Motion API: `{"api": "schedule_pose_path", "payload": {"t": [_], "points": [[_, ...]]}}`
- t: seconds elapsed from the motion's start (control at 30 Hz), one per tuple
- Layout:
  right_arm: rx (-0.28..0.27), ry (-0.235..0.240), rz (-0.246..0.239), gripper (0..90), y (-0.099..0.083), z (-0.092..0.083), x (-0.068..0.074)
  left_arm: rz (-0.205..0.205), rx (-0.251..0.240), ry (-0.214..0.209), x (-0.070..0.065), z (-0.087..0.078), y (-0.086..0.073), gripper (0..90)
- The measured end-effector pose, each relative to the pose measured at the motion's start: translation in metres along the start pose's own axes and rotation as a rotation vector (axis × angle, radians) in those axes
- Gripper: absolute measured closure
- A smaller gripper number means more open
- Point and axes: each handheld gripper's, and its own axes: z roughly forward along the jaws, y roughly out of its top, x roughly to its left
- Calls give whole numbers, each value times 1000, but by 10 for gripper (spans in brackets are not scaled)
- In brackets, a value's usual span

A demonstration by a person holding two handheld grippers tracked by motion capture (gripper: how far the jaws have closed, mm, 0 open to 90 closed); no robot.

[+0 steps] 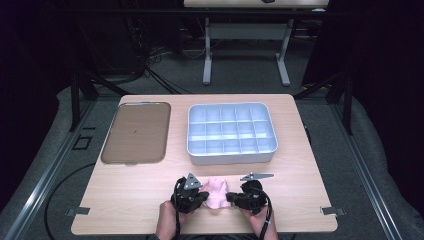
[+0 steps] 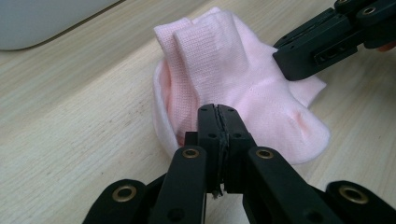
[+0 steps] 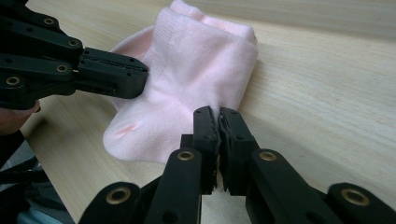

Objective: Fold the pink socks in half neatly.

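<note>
Pink sock (image 1: 216,193), or maybe a pair folded together, sits on the near edge of the wooden table (image 1: 125,200), right between the two grippers. It's a soft ribbed knit, pale pink, bunched up with the cuff folded over so you get these chunky layers; the toe end looks smoother and has a little dimple in it.

The left gripper (image 2: 217,112) has its black jaws pinched tight on one edge of the sock, fabric caught right at the tips. The right gripper (image 3: 218,114) is doing the same on the opposite edge, jaws clamped together with a bit of pink knit nipped between them. Both are hard matte plastic with brass-looking rivets, pretty much the opposite of the squishy sock.

Further back on the table there's a white plastic organizer tray (image 1: 232,150) split into a grid of small compartments, all of them bare as far as I can see. To its left lies a flat brownish tray (image 1: 136,132) with rounded corners, nothing on it either.
</note>
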Motion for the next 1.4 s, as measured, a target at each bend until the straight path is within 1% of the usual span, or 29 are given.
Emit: {"api": "schedule_pose_path", "payload": {"t": [0.07, 0.17, 0.23, 0.3, 0.37, 0.53, 0.57, 0.63, 0.67, 0.7, 0.73, 0.8, 0.93, 1.03, 1.1, 1.13, 1.23, 1.27, 1.4], "points": [[-6, -16, -14, 862, 0, -4, 2, -4, -4, -12, 0, 1, 0, 885], [-9, -22, -33, 862, 0, -8, 5, -8, -6, -17, 0, 1, 0, 885], [-9, -26, -45, 862, 0, -9, 7, -8, -5, -15, 0, 1, 0, 885], [-9, -39, -60, 862, 1, -10, 9, -10, -7, -13, -1, 1, 1, 884], [-9, -48, -72, 862, 2, -11, 11, -16, -9, -19, 0, 1, 1, 882], [-12, -68, -85, 861, 4, -12, 14, -22, -16, -23, 1, -2, 2, 862], [-11, -69, -83, 861, 4, -12, 14, -26, -28, -26, 1, -3, 2, 860], [-7, -79, -80, 861, 3, -12, 14, -24, -47, -45, 0, -4, 4, 859], [-9, -81, -81, 861, 3, -12, 14, -21, -46, -58, -1, -2, 6, 859], [-9, -82, -80, 861, 3, -13, 14, -24, -40, -59, -3, 0, 7, 859], [-10, -83, -81, 861, 3, -13, 14, -5, -26, -56, -3, 3, 8, 859], [-5, -93, -85, 861, 3, -14, 14, -11, -18, -49, -4, 8, 7, 863], [-17, -97, -93, 861, 2, -16, 15, -13, -8, -30, -5, 9, 8, 879], [-17, -106, -111, 862, 4, -18, 20, 1, -2, -10, -7, 11, 9, 882], [-20, -115, -128, 861, 5, -20, 24, 3, 4, -12, -7, 11, 11, 882], [-25, -119, -141, 861, 6, -20, 26, -2, 0, -14, -7, 11, 11, 882], [-18, -124, -170, 861, 10, -22, 31, -6, -3, -17, -6, 11, 11, 882], [-19, -127, -171, 861, 11, -22, 34, -6, -3, -17, -6, 12, 11, 882], [-20, -122, -203, 860, 15, -20, 40, -7, -4, -18, -5, 12, 11, 881]]}}
